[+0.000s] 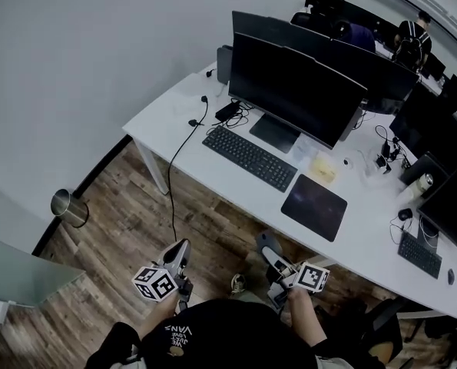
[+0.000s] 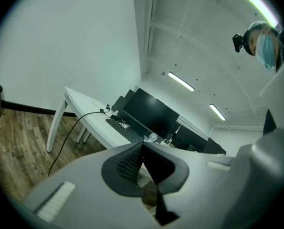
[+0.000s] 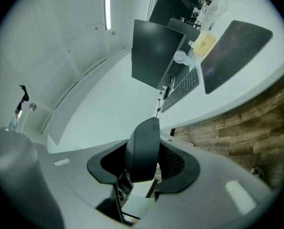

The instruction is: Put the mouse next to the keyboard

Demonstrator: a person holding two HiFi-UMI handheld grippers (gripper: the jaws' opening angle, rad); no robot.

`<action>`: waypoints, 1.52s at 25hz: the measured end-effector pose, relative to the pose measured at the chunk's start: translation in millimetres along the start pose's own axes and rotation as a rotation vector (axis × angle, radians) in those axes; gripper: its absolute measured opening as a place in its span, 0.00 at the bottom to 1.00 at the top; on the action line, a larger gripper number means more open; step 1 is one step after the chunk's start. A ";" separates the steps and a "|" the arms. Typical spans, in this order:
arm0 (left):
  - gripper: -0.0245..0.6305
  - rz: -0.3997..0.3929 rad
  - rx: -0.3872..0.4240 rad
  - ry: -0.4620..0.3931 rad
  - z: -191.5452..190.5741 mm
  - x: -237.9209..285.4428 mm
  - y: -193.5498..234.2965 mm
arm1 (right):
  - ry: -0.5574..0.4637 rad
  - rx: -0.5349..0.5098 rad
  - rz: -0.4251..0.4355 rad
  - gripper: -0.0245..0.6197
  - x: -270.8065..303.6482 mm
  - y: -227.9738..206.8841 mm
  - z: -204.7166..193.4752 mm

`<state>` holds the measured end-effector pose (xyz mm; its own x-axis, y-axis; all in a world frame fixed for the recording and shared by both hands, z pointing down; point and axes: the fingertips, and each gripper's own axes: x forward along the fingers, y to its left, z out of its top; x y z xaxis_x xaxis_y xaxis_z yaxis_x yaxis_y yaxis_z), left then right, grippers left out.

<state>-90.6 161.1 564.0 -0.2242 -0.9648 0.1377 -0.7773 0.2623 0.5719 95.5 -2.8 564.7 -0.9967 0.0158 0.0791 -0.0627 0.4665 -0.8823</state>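
A dark mouse (image 3: 142,151) stands on edge between the jaws of my right gripper (image 3: 145,144), whose pads press on its sides. In the head view that gripper (image 1: 269,250) is held low by the person's body, over the wooden floor and short of the desk. The black keyboard (image 1: 250,157) lies on the white desk (image 1: 170,110) in front of a large monitor (image 1: 293,89), with a dark mouse pad (image 1: 314,206) to its right. My left gripper (image 1: 183,249) hangs level with the right one, its jaws (image 2: 141,149) closed together on nothing.
A black cable (image 1: 172,183) drops from the desk's left part to the floor. A metal bin (image 1: 68,206) stands at the wall on the left. A yellow pad (image 1: 322,169), a second keyboard (image 1: 420,254) and more monitors fill the desk's right side.
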 end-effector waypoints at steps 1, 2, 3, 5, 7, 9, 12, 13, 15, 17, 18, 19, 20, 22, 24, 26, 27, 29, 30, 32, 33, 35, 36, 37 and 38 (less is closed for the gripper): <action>0.04 0.003 0.001 -0.002 1.2 9.0 -1.3 | -0.002 0.006 -0.003 0.33 2.4 -6.9 9.5; 0.04 0.006 0.001 -0.003 2.1 17.4 -2.3 | -0.001 0.012 -0.007 0.33 4.4 -14.0 18.0; 0.04 0.012 0.001 -0.005 2.5 25.1 -2.6 | 0.001 0.019 -0.010 0.33 6.1 -21.1 25.7; 0.04 0.027 -0.003 -0.008 2.5 38.7 -1.1 | 0.006 0.021 -0.011 0.33 9.5 -33.9 40.4; 0.04 0.040 -0.010 -0.010 2.7 51.0 0.1 | 0.008 0.013 -0.018 0.33 12.3 -45.8 55.0; 0.04 0.050 -0.013 -0.013 3.4 63.3 0.0 | 0.003 0.075 -0.081 0.33 10.8 -64.9 65.1; 0.04 0.067 -0.020 -0.018 1.9 78.9 0.9 | -0.026 0.196 -0.106 0.33 13.0 -87.0 79.6; 0.04 0.073 -0.023 -0.019 1.2 83.1 1.2 | -0.025 0.204 -0.132 0.33 12.1 -94.4 84.6; 0.04 0.080 -0.028 -0.024 1.7 90.2 1.7 | -0.026 0.204 -0.183 0.33 11.1 -107.9 95.4; 0.04 0.087 -0.029 -0.027 3.7 95.2 2.8 | -0.048 0.203 -0.148 0.33 17.7 -110.7 108.2; 0.04 0.090 -0.030 -0.027 4.7 96.7 3.9 | -0.063 0.205 -0.119 0.33 21.7 -110.4 113.9; 0.04 0.093 -0.031 -0.027 5.7 98.1 5.5 | -0.075 0.208 -0.106 0.33 24.0 -111.7 118.4; 0.04 0.096 -0.033 -0.027 6.6 99.8 7.7 | -0.084 0.211 -0.108 0.33 25.0 -114.4 121.8; 0.04 0.099 -0.038 -0.029 8.1 104.7 13.3 | -0.096 0.213 -0.126 0.33 26.4 -121.0 127.2; 0.04 0.097 -0.044 -0.025 10.0 111.3 19.8 | -0.108 0.213 -0.146 0.33 29.4 -127.9 130.9; 0.04 0.089 -0.048 -0.011 11.9 119.5 26.3 | -0.122 0.219 -0.164 0.33 33.2 -132.9 132.6; 0.04 0.081 -0.051 -0.002 12.9 125.4 29.4 | -0.131 0.225 -0.175 0.33 34.5 -135.2 134.0; 0.04 0.054 -0.057 0.015 16.9 143.0 34.7 | -0.158 0.233 -0.214 0.33 35.0 -142.0 140.1; 0.04 0.036 -0.058 0.025 20.6 153.7 36.6 | -0.174 0.236 -0.246 0.33 34.2 -146.3 143.8; 0.04 -0.002 -0.049 0.048 31.2 176.2 40.7 | -0.213 0.239 -0.269 0.33 37.7 -151.1 151.8; 0.04 -0.020 -0.042 0.060 37.2 187.9 43.3 | -0.235 0.240 -0.262 0.33 41.5 -152.1 156.3; 0.04 -0.054 -0.034 0.086 48.1 211.4 46.6 | -0.277 0.248 -0.289 0.33 42.9 -156.4 164.3; 0.04 -0.072 -0.031 0.100 52.7 222.7 45.9 | -0.296 0.256 -0.323 0.33 40.2 -159.6 167.6; 0.04 -0.094 -0.028 0.115 56.4 233.6 44.8 | -0.318 0.261 -0.350 0.33 37.8 -163.0 171.1; 0.04 -0.117 -0.023 0.127 59.4 244.4 44.8 | -0.345 0.260 -0.355 0.33 38.2 -165.7 175.7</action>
<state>-215.1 -61.7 575.2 -0.0554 -0.9840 0.1692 -0.7801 0.1484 0.6078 58.9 -235.0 632.4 -0.8684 -0.4130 0.2744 -0.3644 0.1561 -0.9181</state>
